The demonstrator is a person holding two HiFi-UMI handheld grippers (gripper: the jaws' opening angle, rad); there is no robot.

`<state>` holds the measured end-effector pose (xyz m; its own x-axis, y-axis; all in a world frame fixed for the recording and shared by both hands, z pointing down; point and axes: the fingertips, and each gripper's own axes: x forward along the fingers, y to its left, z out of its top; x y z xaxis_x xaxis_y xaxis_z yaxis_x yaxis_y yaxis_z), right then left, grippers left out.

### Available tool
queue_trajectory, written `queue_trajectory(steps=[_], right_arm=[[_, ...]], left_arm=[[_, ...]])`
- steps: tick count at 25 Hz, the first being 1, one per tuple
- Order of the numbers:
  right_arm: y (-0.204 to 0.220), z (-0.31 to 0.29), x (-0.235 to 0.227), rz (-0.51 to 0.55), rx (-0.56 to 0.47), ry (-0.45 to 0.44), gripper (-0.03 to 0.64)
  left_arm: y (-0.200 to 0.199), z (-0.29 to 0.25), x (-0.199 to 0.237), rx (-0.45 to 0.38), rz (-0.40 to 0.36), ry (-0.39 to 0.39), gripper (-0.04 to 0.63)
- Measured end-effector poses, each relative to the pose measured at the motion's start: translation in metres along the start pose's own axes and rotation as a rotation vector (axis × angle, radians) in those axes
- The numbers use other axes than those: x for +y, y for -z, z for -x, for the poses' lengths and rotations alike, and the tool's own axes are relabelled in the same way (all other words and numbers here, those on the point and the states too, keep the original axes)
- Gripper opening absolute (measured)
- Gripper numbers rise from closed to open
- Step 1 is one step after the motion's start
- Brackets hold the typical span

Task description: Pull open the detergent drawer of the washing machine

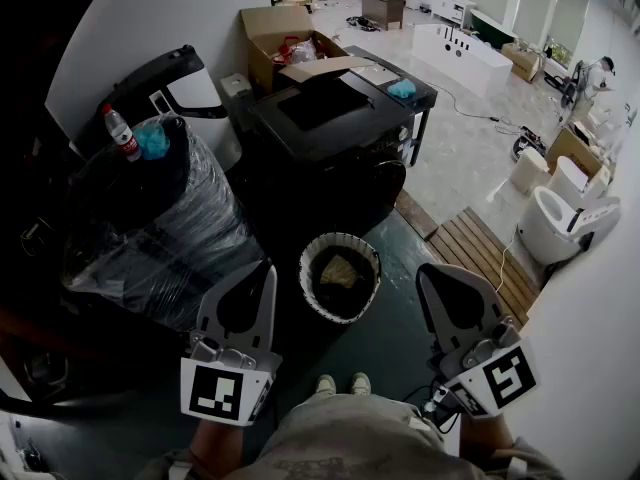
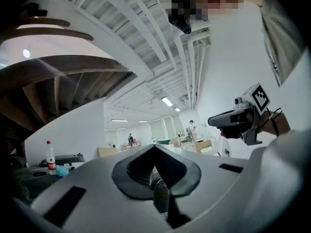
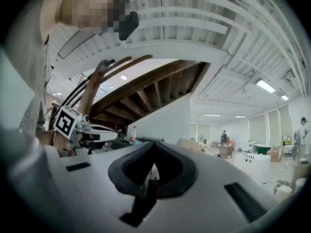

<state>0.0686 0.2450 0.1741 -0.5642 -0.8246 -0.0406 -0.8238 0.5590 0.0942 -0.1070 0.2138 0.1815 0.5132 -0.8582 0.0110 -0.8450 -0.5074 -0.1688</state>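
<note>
Detergent drawer not to be picked out yet, lost somewhere on the dark front of the washing machine (image 1: 320, 143), far off across the floor beyond the waste basket (image 1: 368, 253). Probably a light, stiff plastic tray on a slide, likely to stick at first, so best hooked at the recess behind its front lip and drawn straight out. Left gripper (image 1: 255, 283) and right gripper (image 1: 445, 293) level and near the body, fingers of both pressed together on nothing, well apart from the machine.
</note>
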Motion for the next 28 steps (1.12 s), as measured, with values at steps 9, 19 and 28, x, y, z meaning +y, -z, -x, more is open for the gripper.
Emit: queue_trajectory(steps=[9, 19, 28], right_arm=[[0.006, 0.005, -0.012, -0.018, 0.008, -0.016, 0.031], [0.015, 0.021, -0.034, -0.04, 0.011, -0.034, 0.031], [0.016, 0.037, -0.053, -0.092, -0.059, -0.054, 0.222]], left_arm=[[0.001, -0.009, -0.017, 0.014, 0.009, 0.0, 0.015], [0.001, -0.021, -0.038, 0.022, -0.018, -0.012, 0.015], [0.005, -0.031, -0.058, 0.035, -0.017, -0.046, 0.016]])
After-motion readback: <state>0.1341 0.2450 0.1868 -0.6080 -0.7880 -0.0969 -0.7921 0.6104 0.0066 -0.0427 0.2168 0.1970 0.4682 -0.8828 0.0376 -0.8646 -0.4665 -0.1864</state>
